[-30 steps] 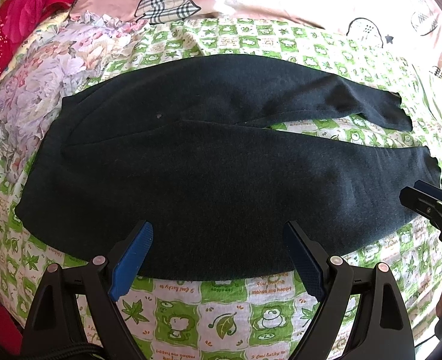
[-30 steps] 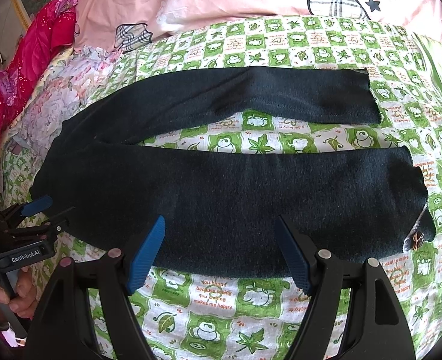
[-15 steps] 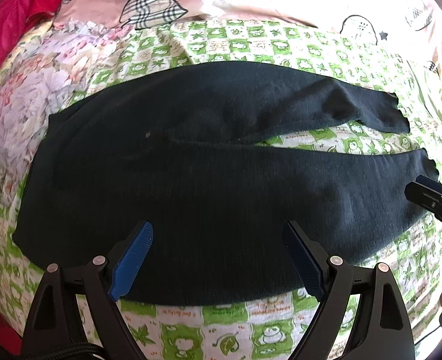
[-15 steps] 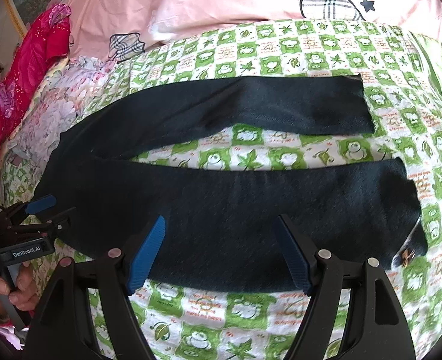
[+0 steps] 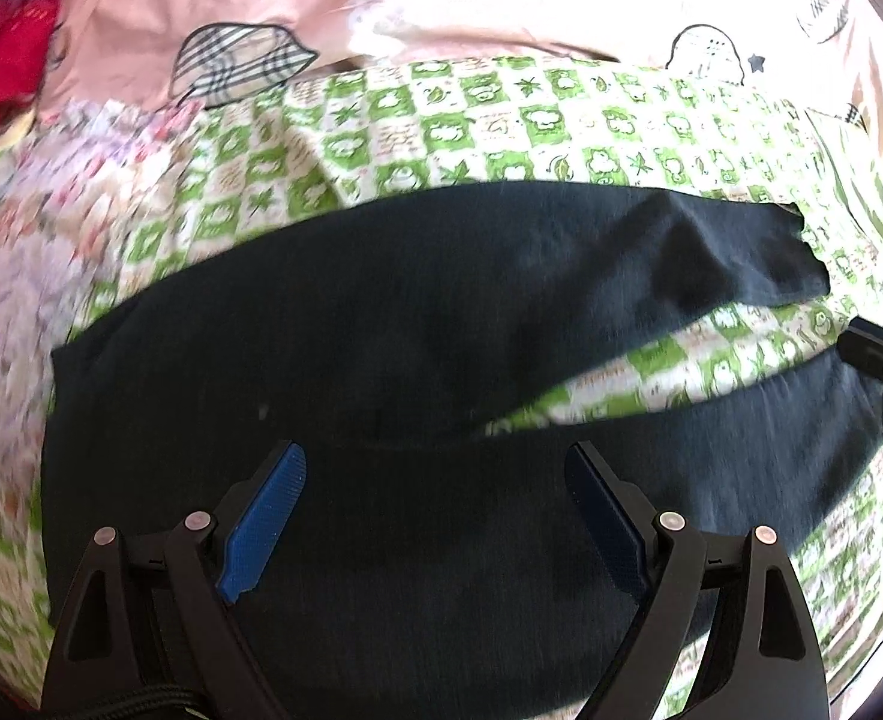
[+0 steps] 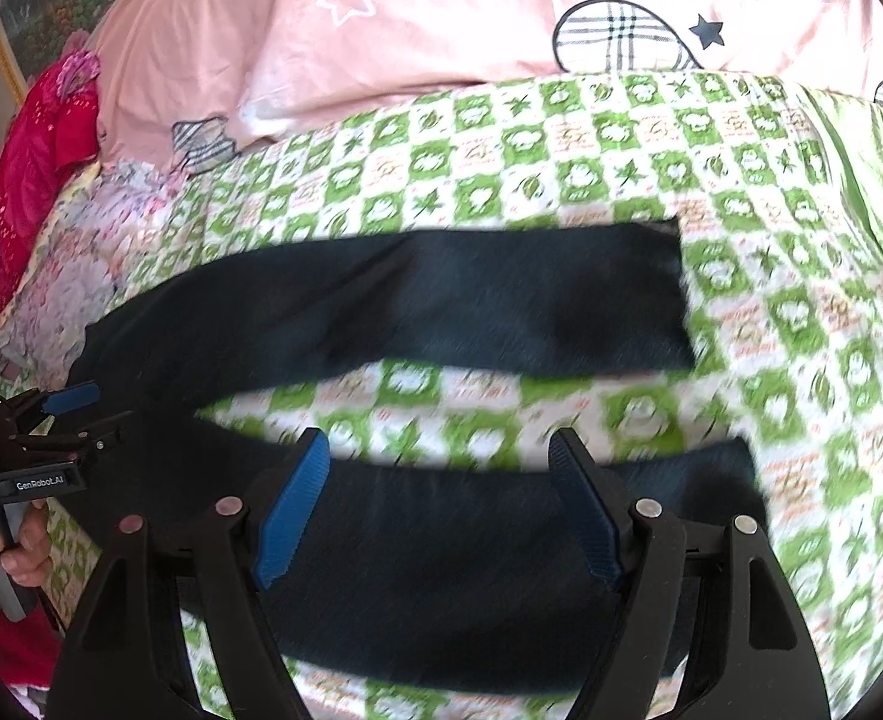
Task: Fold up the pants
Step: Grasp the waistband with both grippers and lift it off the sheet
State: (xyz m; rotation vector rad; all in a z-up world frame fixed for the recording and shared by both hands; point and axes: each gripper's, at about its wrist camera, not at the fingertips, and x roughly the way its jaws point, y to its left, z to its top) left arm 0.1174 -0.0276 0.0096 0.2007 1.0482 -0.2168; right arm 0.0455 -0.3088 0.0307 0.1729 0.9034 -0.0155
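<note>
Dark navy pants (image 5: 381,372) lie flat across the bed, waist to the left, two legs reaching right with a gap between them. My left gripper (image 5: 435,516) is open and empty above the near leg by the crotch. My right gripper (image 6: 438,501) is open and empty above the near leg (image 6: 471,570), close to its far edge. The far leg (image 6: 441,300) lies beyond the gap. The right gripper shows at the right edge of the left wrist view (image 5: 882,354). The left gripper shows at the left of the right wrist view (image 6: 51,426), over the waist end.
A green and white checked sheet (image 6: 561,168) covers the bed. Pink pillows (image 6: 417,30) lie along the far side. A floral cloth (image 5: 21,252) and a red garment (image 6: 27,180) sit at the left end.
Both grippers have moved forward over the pants, toward the far side of the bed. The near leg now fills the space under the fingers. Both stay open.
</note>
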